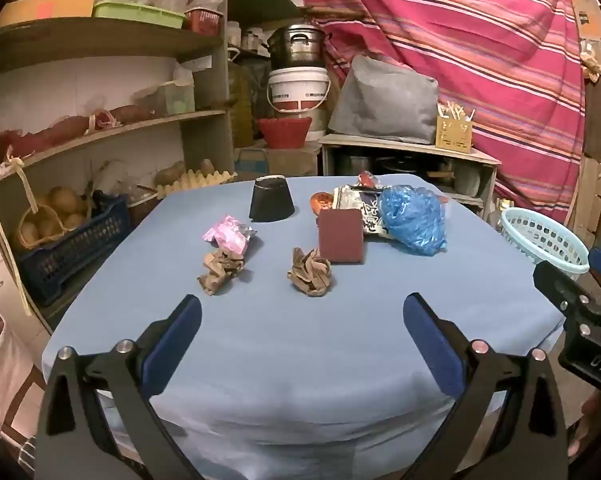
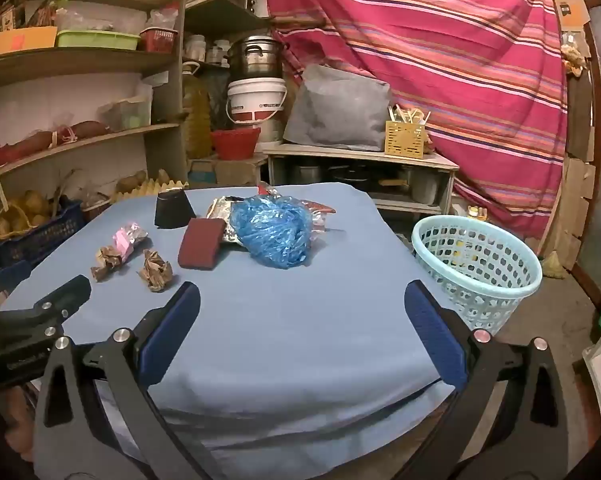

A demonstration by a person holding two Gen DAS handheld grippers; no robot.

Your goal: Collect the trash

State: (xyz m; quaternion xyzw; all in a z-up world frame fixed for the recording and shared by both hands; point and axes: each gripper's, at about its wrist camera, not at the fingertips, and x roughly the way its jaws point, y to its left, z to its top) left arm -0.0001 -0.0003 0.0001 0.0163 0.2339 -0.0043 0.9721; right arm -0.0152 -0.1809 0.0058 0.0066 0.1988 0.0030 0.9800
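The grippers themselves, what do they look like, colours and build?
Both match. The left tool and right tool each have two dark blue, textured finger pads mounted on black angular linkage arms with triangular cut-outs and round silver rivets. Seen from the left wrist view, the right tool's black body bears white lettering, partly cut off. No cables or sleeves show.

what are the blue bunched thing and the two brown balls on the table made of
Blue bundle: likely thin plastic film, glossy, with translucent crinkled folds. Brown balls: probably crumpled kraft paper, matte, with sharp creases holding their shape.
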